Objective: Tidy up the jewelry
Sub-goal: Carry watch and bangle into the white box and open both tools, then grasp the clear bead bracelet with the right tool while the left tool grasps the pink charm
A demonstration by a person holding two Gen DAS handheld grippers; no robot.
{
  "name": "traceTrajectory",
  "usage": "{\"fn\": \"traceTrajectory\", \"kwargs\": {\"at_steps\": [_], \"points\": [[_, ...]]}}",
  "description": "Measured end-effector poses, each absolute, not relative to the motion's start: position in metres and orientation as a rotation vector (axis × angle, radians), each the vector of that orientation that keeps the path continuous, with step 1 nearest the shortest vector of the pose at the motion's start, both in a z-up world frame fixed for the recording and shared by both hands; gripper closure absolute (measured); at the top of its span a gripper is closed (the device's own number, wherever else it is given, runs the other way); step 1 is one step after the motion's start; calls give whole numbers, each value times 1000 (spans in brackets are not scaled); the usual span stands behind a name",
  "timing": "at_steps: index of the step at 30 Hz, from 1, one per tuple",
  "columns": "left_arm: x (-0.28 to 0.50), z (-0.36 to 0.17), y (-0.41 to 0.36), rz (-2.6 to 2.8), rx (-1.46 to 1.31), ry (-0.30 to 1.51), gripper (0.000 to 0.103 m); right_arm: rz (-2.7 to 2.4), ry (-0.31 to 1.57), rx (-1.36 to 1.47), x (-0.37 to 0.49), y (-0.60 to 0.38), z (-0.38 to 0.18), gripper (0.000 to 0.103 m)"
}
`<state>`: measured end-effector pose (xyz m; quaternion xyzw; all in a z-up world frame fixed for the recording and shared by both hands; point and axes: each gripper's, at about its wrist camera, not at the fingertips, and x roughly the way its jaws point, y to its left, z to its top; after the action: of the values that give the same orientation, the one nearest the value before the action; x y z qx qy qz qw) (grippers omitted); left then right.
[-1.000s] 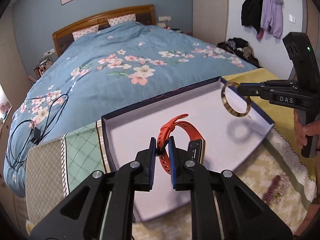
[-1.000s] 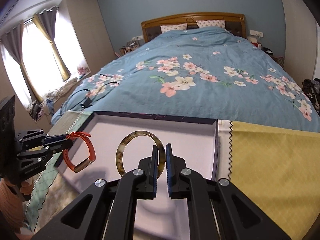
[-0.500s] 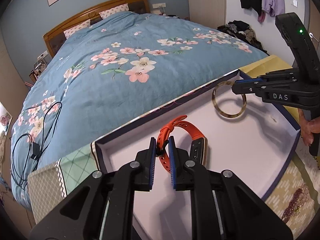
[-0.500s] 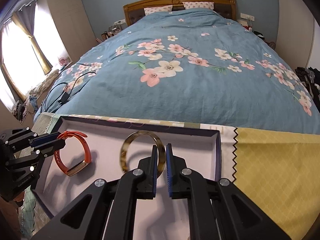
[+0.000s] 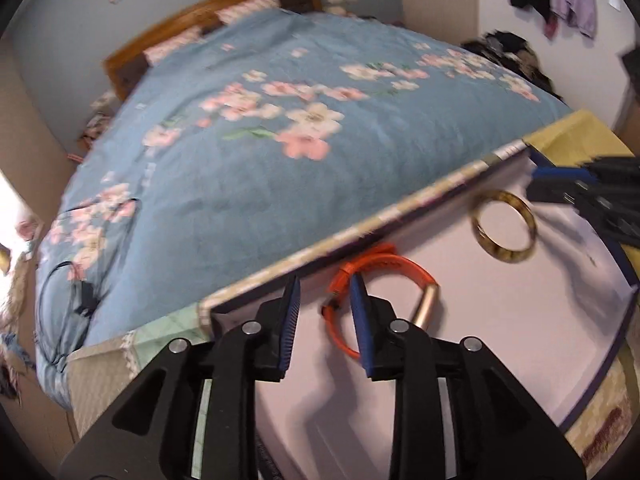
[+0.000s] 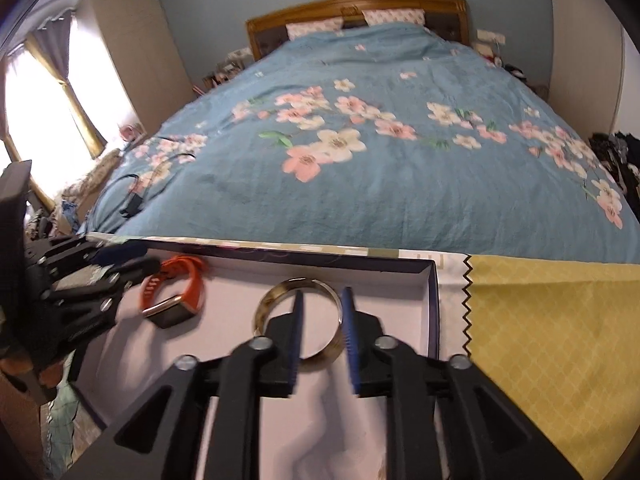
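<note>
A shallow white box with a dark blue rim (image 5: 624,320) (image 6: 434,292) lies at the foot of the bed. An orange watch (image 5: 384,272) (image 6: 176,292) with a gold case lies in it near the far wall. My left gripper (image 5: 325,312) (image 6: 120,268) is open, its right finger against the strap. A tortoiseshell bangle (image 5: 503,230) (image 6: 276,300) lies flat in the box to the right. My right gripper (image 6: 322,320) (image 5: 544,186) is open just over the bangle's near edge.
The box rests on patchwork cloth, with a yellow cloth (image 6: 552,320) to its right. A purple bead bracelet (image 5: 604,432) lies on the cloth by the box's near right corner. The blue floral bed (image 6: 380,160) stretches beyond, with a black cable (image 6: 136,196) on it.
Both grippers have opened and let go. The watch and the bangle now lie on the box floor. Both cameras have moved lower and closer to the box.
</note>
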<state>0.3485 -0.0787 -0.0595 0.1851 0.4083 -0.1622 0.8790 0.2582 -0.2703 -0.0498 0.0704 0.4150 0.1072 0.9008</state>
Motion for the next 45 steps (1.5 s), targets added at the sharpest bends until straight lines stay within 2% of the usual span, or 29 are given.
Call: {"fn": "traceTrajectory", "kwargs": {"at_steps": [1,3,5,7,10,13,18,28,39,44,45], "points": [[344,-56,-76,-328,378,829,68,239,838,145,251,-270,-45,70],[333,-47,-70,-316,345,793,61,278,803,143,233,-270,-37,67],[316,-34,-60,-317,303,740,60,317,786,141,216,-268,-32,62],[292,-21,-49,-327,263,682,54,369,767,131,193,-266,-28,54],[253,-8,-36,-335,247,611,48,431,758,107,158,-266,-29,54],[211,1,-24,-355,230,566,46,473,765,106,127,-268,-34,54],[155,-1,-6,-408,162,558,43,492,801,102,84,-271,-49,54],[87,-38,1,-444,159,637,42,522,828,50,37,-260,-67,54],[35,-58,-35,-680,236,676,42,525,845,45,33,-252,-75,53],[32,-69,-55,-722,283,712,51,529,849,28,31,-248,-77,55],[33,-71,-59,-724,293,719,54,532,850,31,31,-249,-77,58]]}}
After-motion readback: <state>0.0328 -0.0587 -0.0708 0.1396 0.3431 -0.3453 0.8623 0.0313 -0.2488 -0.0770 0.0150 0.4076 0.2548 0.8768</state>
